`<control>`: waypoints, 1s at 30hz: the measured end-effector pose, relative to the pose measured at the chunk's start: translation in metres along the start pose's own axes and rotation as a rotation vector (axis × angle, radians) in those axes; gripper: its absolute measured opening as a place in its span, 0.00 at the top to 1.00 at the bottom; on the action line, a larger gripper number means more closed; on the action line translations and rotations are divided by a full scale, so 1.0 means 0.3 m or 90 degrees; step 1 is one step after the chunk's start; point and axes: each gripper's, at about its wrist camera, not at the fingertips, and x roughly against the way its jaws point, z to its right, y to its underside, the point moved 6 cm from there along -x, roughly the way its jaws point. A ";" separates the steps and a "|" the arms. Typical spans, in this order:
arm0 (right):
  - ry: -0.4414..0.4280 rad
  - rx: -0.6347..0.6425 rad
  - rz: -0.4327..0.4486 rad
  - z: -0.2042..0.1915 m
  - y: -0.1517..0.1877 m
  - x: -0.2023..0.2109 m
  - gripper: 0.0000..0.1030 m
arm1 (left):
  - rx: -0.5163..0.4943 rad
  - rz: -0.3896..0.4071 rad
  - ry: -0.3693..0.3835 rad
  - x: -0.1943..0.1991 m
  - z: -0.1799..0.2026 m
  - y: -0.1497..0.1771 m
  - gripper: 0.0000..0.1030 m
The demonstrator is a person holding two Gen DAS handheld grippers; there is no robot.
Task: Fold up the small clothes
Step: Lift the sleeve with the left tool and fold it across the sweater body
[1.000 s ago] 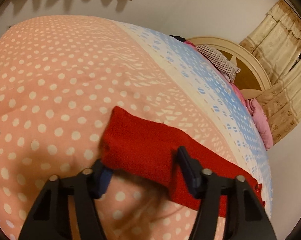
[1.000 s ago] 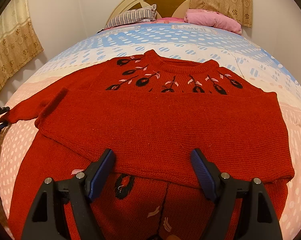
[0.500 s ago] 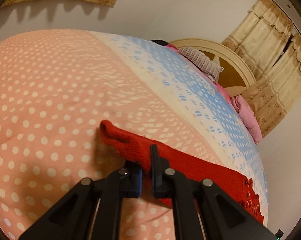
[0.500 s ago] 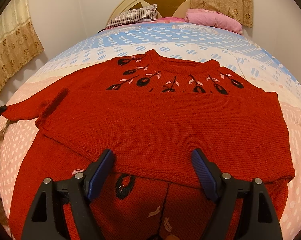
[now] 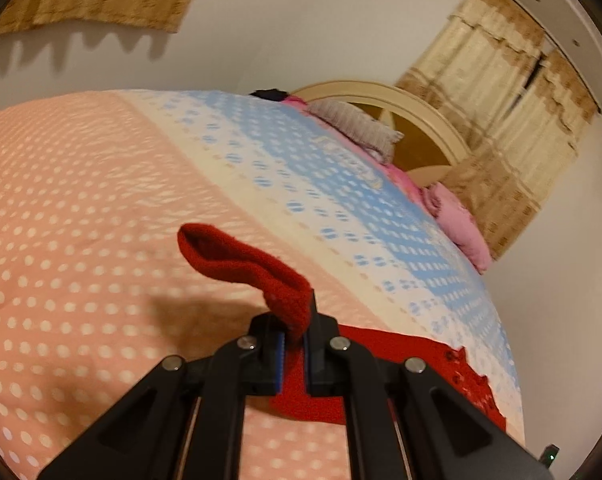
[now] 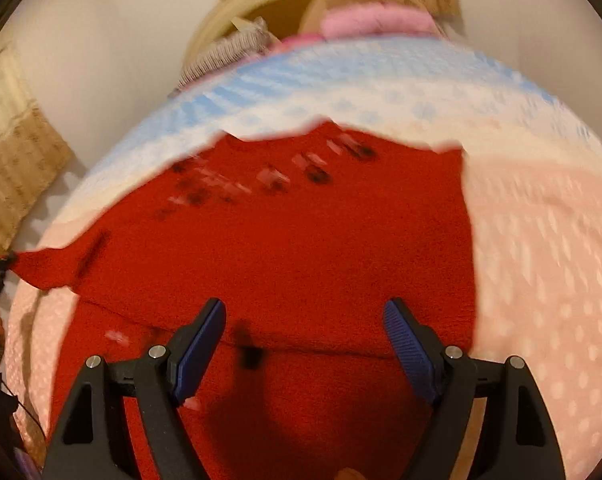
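A red knit sweater (image 6: 285, 248) with black flower motifs lies on the bed, its lower part folded up over the chest. My left gripper (image 5: 293, 344) is shut on the sweater's sleeve (image 5: 245, 264) and holds the cuff lifted off the bedspread. The sleeve runs back to the sweater body (image 5: 385, 372) at lower right. In the right wrist view the same sleeve end (image 6: 37, 268) shows at the far left. My right gripper (image 6: 305, 340) is open and empty, hovering above the folded sweater. That view is blurred.
The bedspread (image 5: 69, 208) is pink with white dots, turning blue and white towards the headboard (image 5: 429, 128). A striped pillow (image 5: 357, 124) and a pink blanket (image 5: 457, 224) lie at the head. Curtains (image 5: 513, 120) hang behind.
My left gripper closed on the sleeve and has lifted it off the bed. My right gripper, still open, has swung fast over the sweater, blurring its view.
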 end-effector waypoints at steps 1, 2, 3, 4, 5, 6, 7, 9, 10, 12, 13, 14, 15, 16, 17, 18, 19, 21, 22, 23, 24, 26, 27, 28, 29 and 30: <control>0.001 0.009 0.000 -0.002 0.004 0.010 0.21 | -0.010 0.000 0.003 0.001 0.028 0.001 0.94; 0.016 0.018 -0.003 -0.006 0.008 0.017 0.21 | -0.016 0.000 0.008 0.002 0.051 0.003 0.94; 0.023 0.023 -0.003 -0.007 0.012 0.019 0.21 | -0.024 -0.004 0.019 0.002 0.087 0.005 0.94; 0.034 0.030 -0.005 -0.007 0.021 0.013 0.22 | -0.027 -0.007 0.024 0.002 0.104 0.007 0.94; 0.037 0.033 -0.005 -0.004 0.027 0.006 0.22 | -0.031 -0.010 0.033 0.001 0.131 0.009 0.94; 0.034 0.031 -0.004 0.001 0.027 0.002 0.22 | -0.034 -0.011 0.038 0.002 0.150 0.009 0.94; 0.028 0.020 -0.001 0.016 0.019 0.003 0.22 | -0.037 -0.013 0.041 0.006 0.161 0.011 0.94; 0.021 0.001 0.002 0.036 0.017 0.006 0.25 | -0.043 -0.015 0.052 0.011 0.193 0.010 0.94; 0.024 -0.003 0.004 0.045 0.020 0.009 0.27 | -0.046 -0.016 0.054 0.014 0.201 0.010 0.94; 0.019 -0.003 0.011 0.052 0.035 0.024 0.28 | -0.054 -0.017 0.063 0.022 0.227 0.010 0.94; 0.012 -0.004 0.016 0.051 0.039 0.034 0.28 | -0.059 -0.018 0.068 0.026 0.242 0.011 0.94; -0.002 -0.008 0.024 0.050 0.040 0.045 0.27 | -0.062 -0.018 0.070 0.030 0.252 0.011 0.94; -0.034 -0.029 0.044 0.061 0.040 0.064 0.27 | -0.063 -0.019 0.078 0.032 0.269 0.010 0.94; -0.055 -0.048 0.056 0.074 0.043 0.077 0.27 | -0.063 -0.020 0.081 0.033 0.284 0.012 0.94; -0.090 -0.082 0.073 0.100 0.048 0.095 0.27 | -0.065 -0.022 0.086 0.031 0.301 0.012 0.94; -0.111 -0.104 0.085 0.116 0.052 0.110 0.27 | -0.067 -0.023 0.090 0.031 0.315 0.017 0.94; -0.120 -0.114 0.092 0.122 0.054 0.118 0.27 | -0.068 -0.023 0.092 0.027 0.328 0.016 0.94; -0.129 -0.121 0.101 0.124 0.062 0.131 0.27 | -0.074 -0.024 0.098 0.020 0.365 0.017 0.94; -0.132 -0.121 0.103 0.120 0.065 0.135 0.26 | -0.074 -0.025 0.101 0.022 0.380 0.026 0.94; -0.135 -0.120 0.107 0.117 0.066 0.138 0.26 | -0.074 -0.026 0.109 0.019 0.402 0.028 0.94; -0.141 -0.123 0.114 0.115 0.066 0.143 0.26 | -0.075 -0.027 0.115 0.020 0.416 0.034 0.94; -0.146 -0.133 0.126 0.124 0.067 0.154 0.26 | -0.083 -0.026 0.126 0.025 0.461 0.044 0.94; -0.149 -0.140 0.134 0.131 0.068 0.162 0.26 | -0.087 -0.024 0.131 0.027 0.492 0.048 0.94; -0.153 -0.145 0.139 0.135 0.068 0.167 0.26 | -0.089 -0.023 0.137 0.030 0.516 0.051 0.94; -0.154 -0.149 0.147 0.137 0.068 0.172 0.26 | -0.090 -0.025 0.148 0.032 0.546 0.054 0.94; -0.151 -0.152 0.150 0.142 0.067 0.174 0.25 | -0.092 -0.025 0.154 0.033 0.563 0.057 0.94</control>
